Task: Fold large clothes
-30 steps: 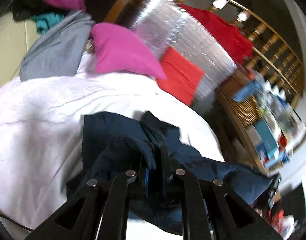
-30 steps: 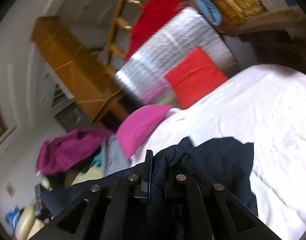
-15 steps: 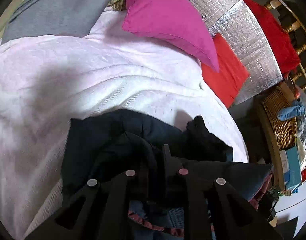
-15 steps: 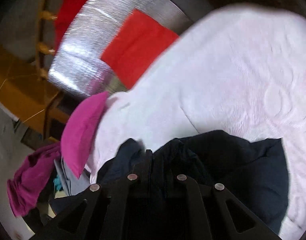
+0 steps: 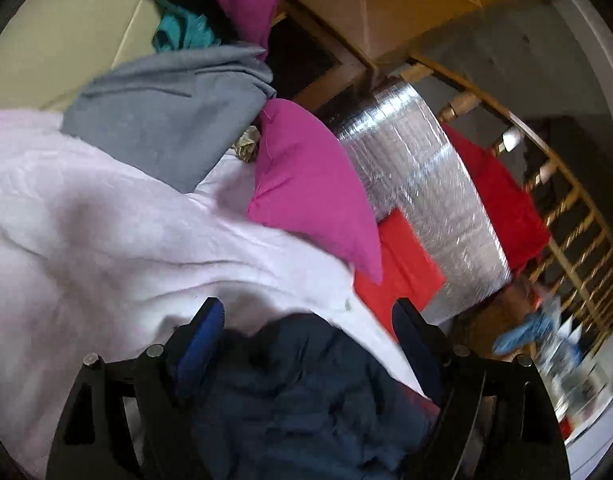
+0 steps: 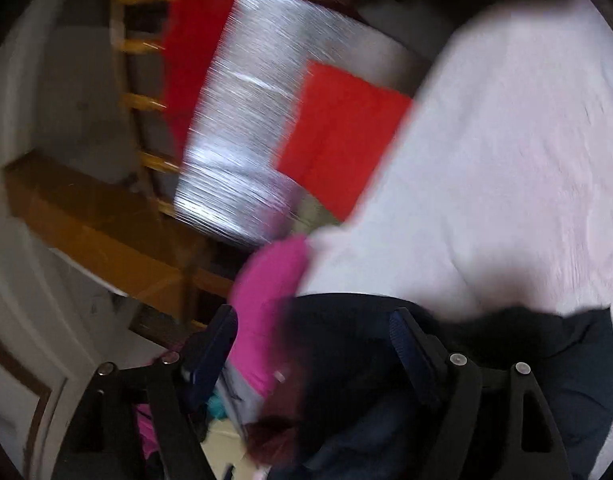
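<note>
A dark navy garment [image 5: 306, 392] lies bunched on the pale pink bedspread [image 5: 86, 232], low in the left wrist view. My left gripper [image 5: 306, 320] is above it, its jaws opening wide, and the cloth lies loose between them without either pad pressing on it. In the blurred right wrist view the same navy garment [image 6: 486, 360] spreads across the bottom. My right gripper [image 6: 314, 328] is also opening, its blue-padded fingers [image 6: 402, 340] standing apart over the cloth, not pinching it.
A magenta pillow [image 5: 306, 188] and a grey garment [image 5: 178, 120] lie farther up the bed. A red cushion [image 5: 402, 268] leans on a silver foil roll [image 5: 422, 200], with red cloth [image 5: 502, 200] over wooden railing [image 5: 578, 208] behind. A wooden board [image 6: 98, 224] stands left.
Both grippers were shut on the navy garment and have now opened and let it go. The garment has dropped onto the bedspread. Both views have swung and rolled.
</note>
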{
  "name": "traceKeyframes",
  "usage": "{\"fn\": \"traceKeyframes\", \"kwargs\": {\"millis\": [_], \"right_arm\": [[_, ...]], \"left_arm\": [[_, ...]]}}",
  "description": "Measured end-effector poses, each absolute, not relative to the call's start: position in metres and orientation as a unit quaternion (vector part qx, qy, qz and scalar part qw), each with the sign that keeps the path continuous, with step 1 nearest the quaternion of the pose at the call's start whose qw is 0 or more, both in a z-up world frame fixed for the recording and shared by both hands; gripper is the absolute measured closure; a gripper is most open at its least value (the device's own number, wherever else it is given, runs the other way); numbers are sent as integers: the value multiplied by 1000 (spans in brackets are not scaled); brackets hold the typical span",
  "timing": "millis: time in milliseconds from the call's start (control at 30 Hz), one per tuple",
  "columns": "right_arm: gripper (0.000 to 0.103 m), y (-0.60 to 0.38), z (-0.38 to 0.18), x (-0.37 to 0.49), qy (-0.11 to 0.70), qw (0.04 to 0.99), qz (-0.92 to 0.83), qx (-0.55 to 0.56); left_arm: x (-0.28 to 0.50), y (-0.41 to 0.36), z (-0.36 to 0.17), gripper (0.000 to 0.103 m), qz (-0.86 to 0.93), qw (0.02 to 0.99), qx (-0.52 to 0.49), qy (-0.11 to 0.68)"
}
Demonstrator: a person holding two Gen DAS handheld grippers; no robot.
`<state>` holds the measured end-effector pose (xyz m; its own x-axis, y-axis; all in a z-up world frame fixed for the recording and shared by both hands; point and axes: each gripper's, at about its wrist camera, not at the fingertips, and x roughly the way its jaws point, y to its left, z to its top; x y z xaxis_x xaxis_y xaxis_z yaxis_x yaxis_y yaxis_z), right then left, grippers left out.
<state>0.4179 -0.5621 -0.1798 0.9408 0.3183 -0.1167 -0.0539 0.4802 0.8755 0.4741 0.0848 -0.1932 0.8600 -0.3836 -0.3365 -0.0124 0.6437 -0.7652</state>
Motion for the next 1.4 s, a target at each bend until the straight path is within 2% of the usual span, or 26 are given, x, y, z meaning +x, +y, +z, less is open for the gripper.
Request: {"fn": "traceKeyframes", "kwargs": {"millis": [100,167,200,233,267,367,433,500,633,667,733,767,967,1133,1167,1267,1400], "right_arm": [[19,-537,-162,401,169,884,102,423],[22,-516,-169,397,213,888,101,394],[39,-501,-176,399,250,888,100,372],[64,-486,-182,403,284,889,96,346],[70,-474,-189,404,309,890,85,325],[70,-446,-208,409,361,883,59,295],[70,-441,-227,416,397,871,29,287],[71,-435,-247,422,431,859,20,276],[69,-424,-228,420,404,876,34,261],[65,-422,-224,420,392,879,47,268],[42,-416,-215,424,362,888,62,276],[41,-415,-214,425,350,892,69,276],[41,-386,-205,471,351,895,79,263],[40,-388,-251,536,439,848,47,293],[40,-390,-255,541,437,847,46,300],[30,-393,-253,540,430,845,54,313],[30,-403,-236,522,411,845,65,335]], "left_arm": [[450,53,-183,17,-91,902,-320,274],[430,29,-182,17,-96,914,-262,296],[419,23,-186,17,-95,917,-243,303],[411,16,-189,17,-94,920,-225,309],[403,9,-193,17,-87,922,-202,318],[403,6,-215,17,-17,918,-151,366],[414,14,-244,17,27,893,-138,428],[423,30,-266,14,11,865,-183,467],[426,44,-256,14,11,867,-206,453],[428,45,-254,15,8,868,-212,449],[430,44,-245,15,-4,875,-221,430],[434,43,-241,15,-2,879,-221,422],[457,37,-243,15,29,884,-206,419],[484,41,-266,14,44,861,-216,458],[486,42,-268,14,41,860,-216,460],[487,43,-268,14,39,861,-211,461],[484,48,-258,15,36,868,-212,448]]}}
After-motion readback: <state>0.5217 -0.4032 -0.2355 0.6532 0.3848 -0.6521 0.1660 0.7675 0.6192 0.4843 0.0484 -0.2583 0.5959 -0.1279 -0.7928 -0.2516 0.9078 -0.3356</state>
